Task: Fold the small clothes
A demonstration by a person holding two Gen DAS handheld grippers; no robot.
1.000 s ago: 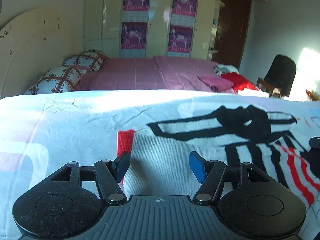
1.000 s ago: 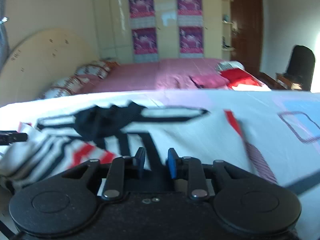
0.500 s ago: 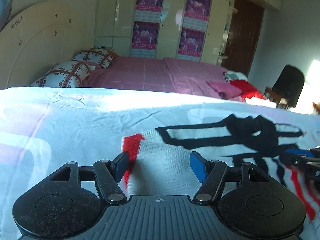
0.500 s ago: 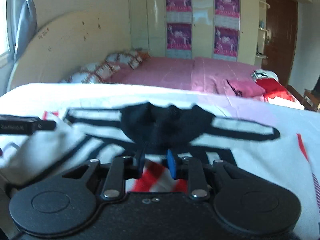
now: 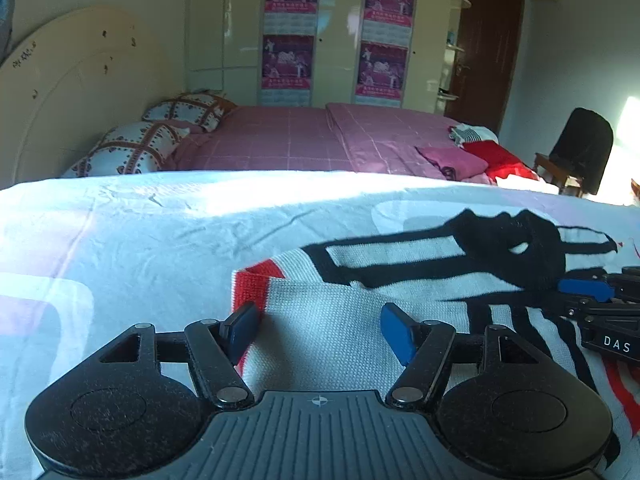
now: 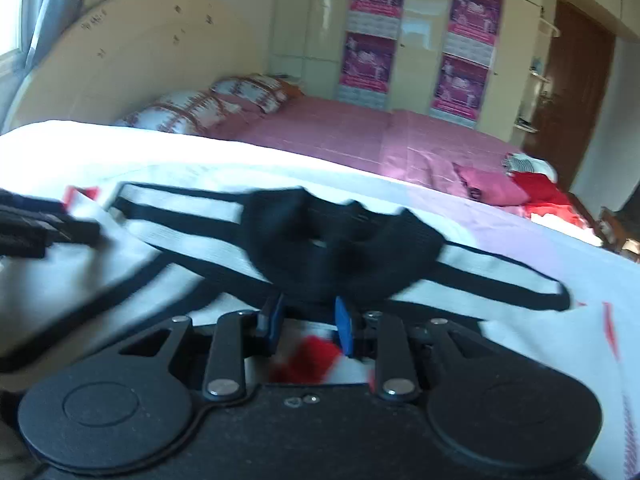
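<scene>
A small white knit sweater (image 5: 340, 320) with black and red stripes and a black collar (image 5: 516, 248) lies on the white bedsheet (image 5: 140, 232). My left gripper (image 5: 320, 328) is open over the sweater's folded left part, near its red cuff (image 5: 256, 280). My right gripper (image 6: 306, 322) has its jaws close together with sweater fabric between them, just below the black collar (image 6: 340, 240). It also shows at the right edge of the left wrist view (image 5: 592, 292). The left gripper shows at the left edge of the right wrist view (image 6: 40, 224).
A pink bed (image 5: 300, 140) with patterned pillows (image 5: 132, 148) and folded red and pink clothes (image 5: 480, 156) stands beyond. A wardrobe with posters (image 5: 336, 32), a brown door (image 5: 492, 44) and a dark chair (image 5: 580, 148) are further back.
My right gripper has carried sweater fabric leftward across the garment, toward the left gripper. The left gripper has stayed open over the sweater's left part.
</scene>
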